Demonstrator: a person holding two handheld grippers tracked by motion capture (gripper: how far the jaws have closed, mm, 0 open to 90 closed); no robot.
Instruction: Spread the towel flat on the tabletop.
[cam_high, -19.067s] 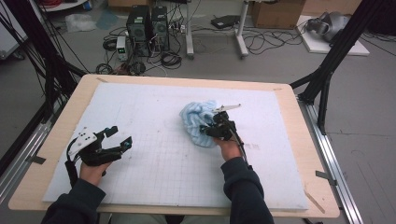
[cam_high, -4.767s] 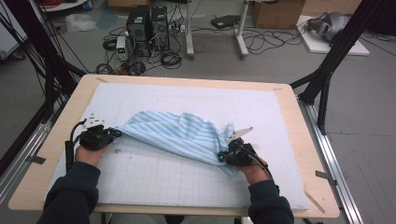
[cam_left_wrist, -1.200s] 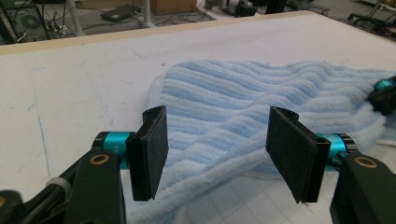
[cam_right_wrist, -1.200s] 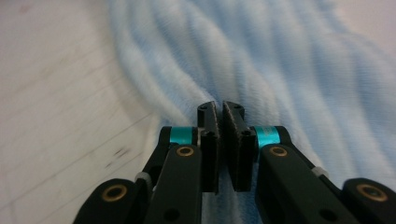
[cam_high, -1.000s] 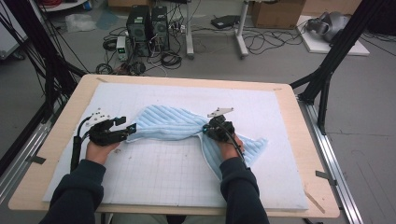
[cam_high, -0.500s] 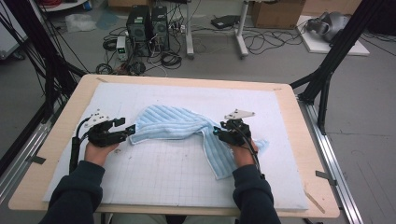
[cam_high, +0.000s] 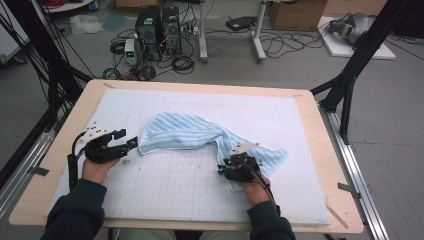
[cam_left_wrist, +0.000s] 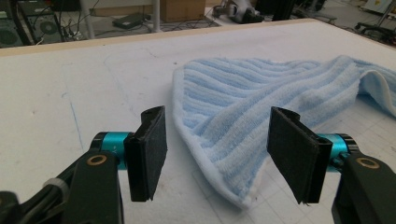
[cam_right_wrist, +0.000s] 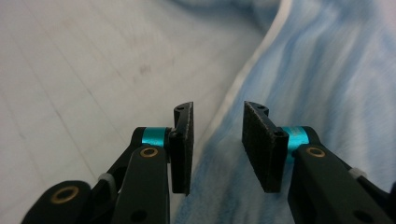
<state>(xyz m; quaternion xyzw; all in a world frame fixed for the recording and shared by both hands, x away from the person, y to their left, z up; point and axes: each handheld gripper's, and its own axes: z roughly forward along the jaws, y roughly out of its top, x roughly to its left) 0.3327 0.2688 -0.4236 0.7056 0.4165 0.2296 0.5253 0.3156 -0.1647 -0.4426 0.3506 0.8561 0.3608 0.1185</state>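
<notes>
My left hand (cam_high: 97, 167) rests low on the left side of the surface (cam_high: 170, 190), forearm coming up from the bottom edge in a dark sleeve, and the left gripper (cam_high: 131, 142) lies nearly level, pointing right toward the near corner of the towel (cam_high: 200, 134). In the left gripper view its jaws stand wide apart and released, with the towel's pale hemmed corner (cam_left_wrist: 243, 198) lying on the surface between and just ahead of them, untouched by either pad.

My right hand (cam_high: 255, 187) sits lower and to the right of the middle, wrist bent so the right gripper (cam_high: 225, 170) points left across the towel's near end. Its jaws have just been closing a little after springing apart; in the right gripper view they are parted with a gap, the towel's white edge (cam_right_wrist: 224, 112) running beneath them, and no cloth is pinched.

The light blue ribbed towel lies loosely on the white mat, stretched as a long band. Its long axis runs from upper left down to lower right, the wider end toward my left gripper, the narrower, folded end by my right one.
</notes>
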